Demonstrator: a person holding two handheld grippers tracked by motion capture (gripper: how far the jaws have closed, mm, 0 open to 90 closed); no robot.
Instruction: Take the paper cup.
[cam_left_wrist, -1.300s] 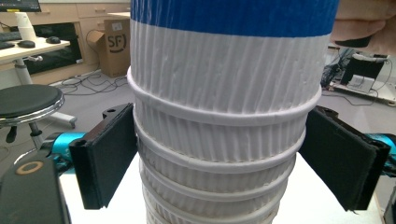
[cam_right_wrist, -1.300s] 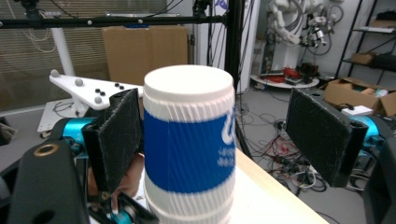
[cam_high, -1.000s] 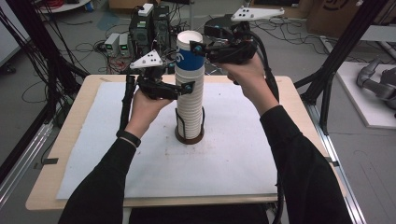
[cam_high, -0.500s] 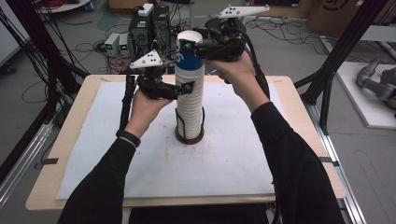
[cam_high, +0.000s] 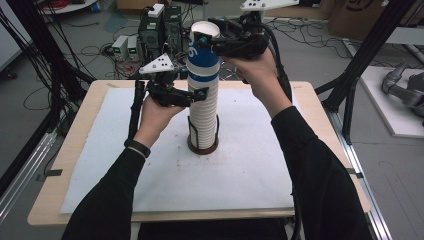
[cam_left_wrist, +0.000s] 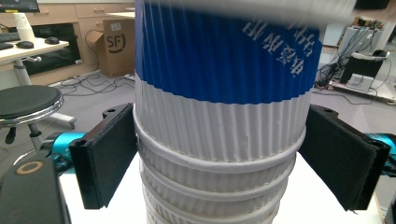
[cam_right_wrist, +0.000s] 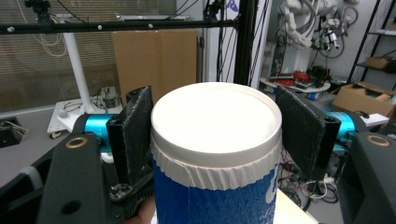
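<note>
High view: your tall stack of ribbed white paper cups (cam_high: 203, 117) stands upright at frame centre, long axis vertical, on the white mat (cam_high: 100, 165) | right gripper view: white lid on blue-banded top cup (cam_right_wrist: 215, 140), your right gripper (cam_right_wrist: 215, 128) just closed, clamping its rim | left gripper view: left gripper (cam_left_wrist: 219, 161) pads squeeze the stack's rims.

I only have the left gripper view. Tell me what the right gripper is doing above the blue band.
Observer: The right gripper has just been closing its jaws. Its pads now press the top cup just under its white upper end.
Operator: Report what the stack stands in.
Observer: The stack of cups sits in a black wire holder with a round brown base, on the white mat.
Operator: Say where the left gripper sits on it.
Observer: The left gripper clamps the white cups right under the top cup, well above the holder.
</note>
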